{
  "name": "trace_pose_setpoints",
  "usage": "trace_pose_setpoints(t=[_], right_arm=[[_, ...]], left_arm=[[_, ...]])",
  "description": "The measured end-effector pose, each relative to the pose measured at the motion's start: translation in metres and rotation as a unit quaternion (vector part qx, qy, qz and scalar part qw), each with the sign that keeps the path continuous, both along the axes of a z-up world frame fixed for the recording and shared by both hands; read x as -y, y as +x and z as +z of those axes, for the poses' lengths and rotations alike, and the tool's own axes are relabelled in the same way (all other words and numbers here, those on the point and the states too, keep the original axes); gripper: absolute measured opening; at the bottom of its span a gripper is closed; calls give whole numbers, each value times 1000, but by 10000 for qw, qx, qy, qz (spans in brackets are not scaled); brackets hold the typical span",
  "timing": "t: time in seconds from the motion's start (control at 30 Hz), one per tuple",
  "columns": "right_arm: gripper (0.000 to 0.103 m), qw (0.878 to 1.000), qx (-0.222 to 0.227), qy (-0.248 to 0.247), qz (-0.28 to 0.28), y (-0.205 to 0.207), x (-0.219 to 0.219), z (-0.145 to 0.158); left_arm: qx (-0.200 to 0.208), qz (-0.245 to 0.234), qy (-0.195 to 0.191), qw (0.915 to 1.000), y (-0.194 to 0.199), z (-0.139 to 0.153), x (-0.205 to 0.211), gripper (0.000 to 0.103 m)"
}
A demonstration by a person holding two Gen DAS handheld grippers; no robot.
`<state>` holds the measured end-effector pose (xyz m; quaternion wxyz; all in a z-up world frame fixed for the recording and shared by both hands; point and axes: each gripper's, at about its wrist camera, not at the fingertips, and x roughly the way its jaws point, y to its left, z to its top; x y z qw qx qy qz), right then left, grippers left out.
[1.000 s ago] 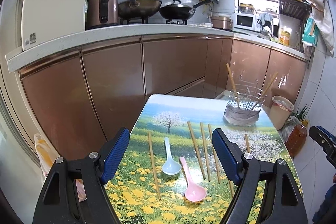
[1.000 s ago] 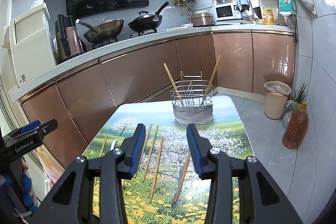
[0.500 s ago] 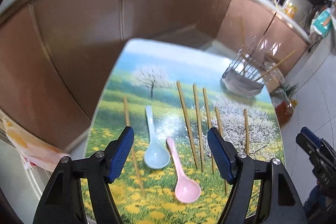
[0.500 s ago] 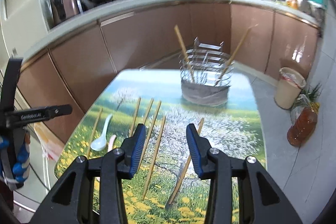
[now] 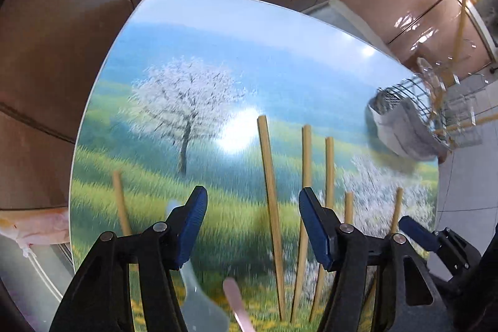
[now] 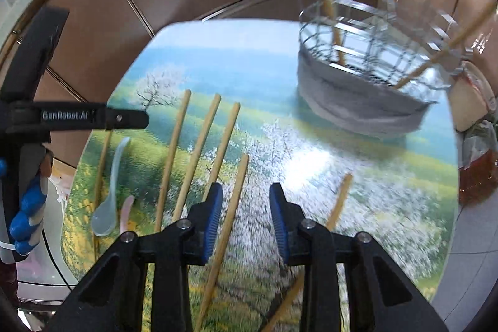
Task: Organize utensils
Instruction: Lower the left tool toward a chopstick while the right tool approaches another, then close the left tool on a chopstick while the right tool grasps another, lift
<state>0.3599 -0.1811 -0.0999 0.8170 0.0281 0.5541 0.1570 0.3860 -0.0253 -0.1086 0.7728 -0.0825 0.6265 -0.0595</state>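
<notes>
Chopsticks (image 6: 199,154) lie side by side mid-table (image 6: 389,201); two spoons (image 6: 109,192) left of them; basket (image 6: 367,77) at far right, two chopsticks in it.

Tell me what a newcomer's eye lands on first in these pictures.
The table printed with a blossoming tree and meadow fills both views. Loose wooden chopsticks lie in a row across it, beside a pale blue spoon. A wire utensil basket stands at the far right corner with two chopsticks leaning inside.
</notes>
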Motion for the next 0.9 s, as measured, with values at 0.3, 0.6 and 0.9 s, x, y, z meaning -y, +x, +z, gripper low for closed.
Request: trace_pose_setpoints(t=[0.3, 0.6, 0.9], right_arm=[[29, 9996, -229, -32, 164, 18, -12, -22], [24, 9990, -387, -85, 214, 32, -27, -38], [23, 9974, -537, -318, 358, 41, -50, -49]], left_arm=[[-282, -76, 207, 9994, 29, -23, 12, 53], [-446, -151, 331, 9983, 38, -34, 25, 40], [-533, -155, 436, 9975, 48, -47, 34, 31]])
